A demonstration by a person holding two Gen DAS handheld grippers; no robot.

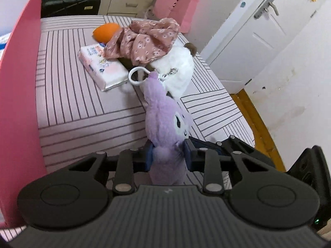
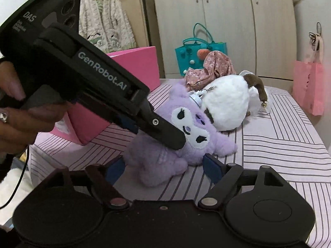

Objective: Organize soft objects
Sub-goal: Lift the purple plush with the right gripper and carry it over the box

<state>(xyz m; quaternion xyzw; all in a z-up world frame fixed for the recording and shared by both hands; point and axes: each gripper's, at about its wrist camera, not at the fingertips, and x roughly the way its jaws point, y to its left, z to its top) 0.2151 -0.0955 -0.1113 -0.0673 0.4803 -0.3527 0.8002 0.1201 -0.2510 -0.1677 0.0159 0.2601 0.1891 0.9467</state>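
The left gripper [image 1: 168, 155] pinches the purple plush toy [image 1: 165, 122] low on its body, with a blue pad pressed into the fur on each side. The right gripper [image 2: 163, 165] is spread wide, and its blue pads stand on either side of the toy's legs without squeezing them. The toy lies on the striped bed [image 1: 68, 103], at about 6 o'clock from the white plush toy [image 1: 180, 72], and the two seem to touch. In the left wrist view, its long line runs from 6 o'clock at the body up to 12 o'clock at the ear tip, where a white ring clip [image 1: 136, 75] hangs. Its face looks toward 3 o'clock. The pink box [image 2: 132, 78] stands at about 10 o'clock from the toy in the right wrist view, and it is likely where the toy should go. To do this step well, the person should keep the squeeze firm on the thick middle, not on thin fur. The lift should be slow, because the clip seems to lie close to the white toy's metal clasp [image 1: 170, 72] and could snag on it.
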